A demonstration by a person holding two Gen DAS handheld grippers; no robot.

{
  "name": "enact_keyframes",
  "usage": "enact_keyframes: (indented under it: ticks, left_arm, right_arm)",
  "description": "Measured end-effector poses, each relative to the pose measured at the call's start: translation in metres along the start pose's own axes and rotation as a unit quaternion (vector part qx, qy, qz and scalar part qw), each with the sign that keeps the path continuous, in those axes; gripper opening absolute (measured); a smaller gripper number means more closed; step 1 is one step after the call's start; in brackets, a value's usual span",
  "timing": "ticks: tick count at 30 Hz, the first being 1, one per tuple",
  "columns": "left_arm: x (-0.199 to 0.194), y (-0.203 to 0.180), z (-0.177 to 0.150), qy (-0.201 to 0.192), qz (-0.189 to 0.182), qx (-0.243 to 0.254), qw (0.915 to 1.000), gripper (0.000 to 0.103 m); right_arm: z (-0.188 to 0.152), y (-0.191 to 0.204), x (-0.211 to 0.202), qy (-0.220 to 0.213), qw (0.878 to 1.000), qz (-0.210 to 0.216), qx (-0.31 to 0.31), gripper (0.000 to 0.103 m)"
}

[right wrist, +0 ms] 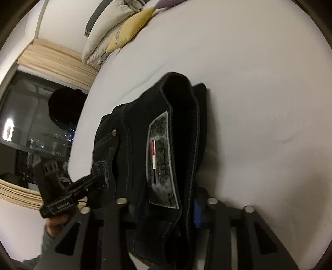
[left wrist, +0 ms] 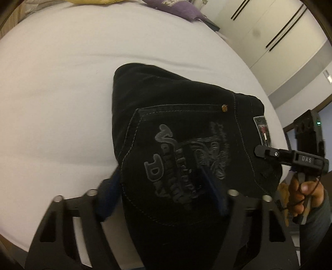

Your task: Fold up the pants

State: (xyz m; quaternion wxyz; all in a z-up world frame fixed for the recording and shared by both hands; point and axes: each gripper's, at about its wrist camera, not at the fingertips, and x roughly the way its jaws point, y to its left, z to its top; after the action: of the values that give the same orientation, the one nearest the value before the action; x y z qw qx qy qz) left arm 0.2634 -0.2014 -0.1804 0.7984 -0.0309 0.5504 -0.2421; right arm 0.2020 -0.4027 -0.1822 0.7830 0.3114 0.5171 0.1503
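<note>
The black pants [left wrist: 178, 128] lie folded into a thick bundle on the white bed [left wrist: 51, 83], back pocket with raised lettering facing up. My left gripper [left wrist: 164, 178] has its blue-padded fingers [left wrist: 209, 182] on either side of the bundle's near end, one above and one under the edge. My right gripper [right wrist: 164, 205] straddles the waistband end with the grey patch [right wrist: 159, 162]; a blue pad [right wrist: 197, 214] shows beside the cloth. The bundle [right wrist: 145, 145] looks partly lifted. The right gripper also shows in the left wrist view [left wrist: 290, 155], the left in the right wrist view [right wrist: 68, 195].
Pillows, one yellow [right wrist: 130, 31], lie at the head of the bed. A purple cushion [left wrist: 182, 8] sits at the far edge. A dark window [right wrist: 37, 128] with curtains is beside the bed. Wardrobe doors [left wrist: 269, 31] stand beyond it.
</note>
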Motion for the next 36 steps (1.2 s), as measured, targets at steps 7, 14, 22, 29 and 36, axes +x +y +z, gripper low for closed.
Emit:
enact_keyframes:
  ticks: [7,14,22,29,36]
  left_arm:
    - [-0.035,-0.029,0.022,-0.035,0.019,0.037,0.9985,0.017]
    - [-0.069,-0.041,0.086,-0.099,0.034,0.061,0.9926,0.017]
    - [0.037,-0.025,0.126,-0.048,0.074,0.032,0.9956,0.039]
    - [0.024,-0.006,0.100,-0.093,0.123,0.001,0.9881,0.091]
    - [-0.071,-0.026,0.065,-0.201,0.176,0.013,0.9636,0.103]
  right_arm:
    - [0.005,0.053,-0.034,-0.044,0.994,-0.033,-0.098,0.021]
    - [0.058,0.081,-0.073,-0.107,0.983,-0.033,-0.147,0.021]
    - [0.103,0.000,-0.016,-0.060,0.992,-0.101,-0.045,0.042]
    - [0.061,-0.041,-0.037,-0.109,0.990,-0.083,0.030,0.060]
    - [0.024,0.007,-0.128,-0.249,0.954,-0.159,-0.046,0.070]
